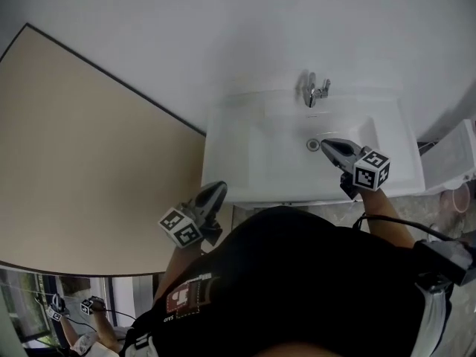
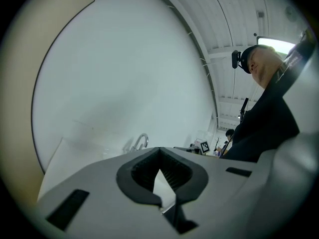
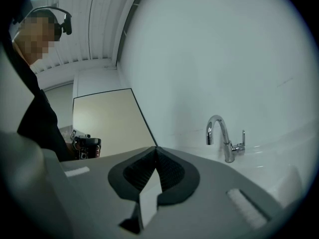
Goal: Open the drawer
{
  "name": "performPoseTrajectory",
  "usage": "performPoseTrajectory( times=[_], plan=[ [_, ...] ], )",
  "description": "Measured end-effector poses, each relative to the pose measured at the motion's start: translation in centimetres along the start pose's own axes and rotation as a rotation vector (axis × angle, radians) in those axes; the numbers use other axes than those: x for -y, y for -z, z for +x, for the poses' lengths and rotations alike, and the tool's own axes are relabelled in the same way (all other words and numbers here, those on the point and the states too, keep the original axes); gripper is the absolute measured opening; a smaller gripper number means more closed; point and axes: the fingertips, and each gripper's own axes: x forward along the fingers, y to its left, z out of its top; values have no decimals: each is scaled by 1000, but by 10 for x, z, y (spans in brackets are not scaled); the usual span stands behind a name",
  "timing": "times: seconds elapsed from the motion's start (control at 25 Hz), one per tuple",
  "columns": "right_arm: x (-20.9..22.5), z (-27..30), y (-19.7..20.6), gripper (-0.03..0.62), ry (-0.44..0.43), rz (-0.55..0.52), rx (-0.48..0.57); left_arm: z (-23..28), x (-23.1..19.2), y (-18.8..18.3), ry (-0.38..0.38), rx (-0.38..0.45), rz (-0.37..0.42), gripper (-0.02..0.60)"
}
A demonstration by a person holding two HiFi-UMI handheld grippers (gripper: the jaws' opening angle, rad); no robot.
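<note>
Standing at the white sink [image 1: 253, 158], the person has the left gripper [image 1: 217, 189] by its front corner and the right gripper [image 1: 328, 144] over the bowl, near the tap [image 1: 314, 90]. Both have their fingers [image 3: 174, 176] squeezed together, holding nothing. No drawer shows; I think it is under the sink, hidden by the person's body. The job looks not begun. Next, a gripper must go down, find its front, and pull.
</note>
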Motion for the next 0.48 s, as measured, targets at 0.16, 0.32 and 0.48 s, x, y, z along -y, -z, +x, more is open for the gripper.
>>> performPoseTrajectory(
  times=[0.16, 0.32, 0.48],
  plan=[
    [18, -23, 24, -3, 85, 13, 6, 30, -9, 14, 79, -21, 5, -12],
    [34, -22, 27, -3, 175, 48, 0, 58, -32, 6, 163, -48, -30, -12],
    [29, -17, 16, -3, 298, 43, 5, 76, -60, -4, 286, -74, -72, -12]
  ],
)
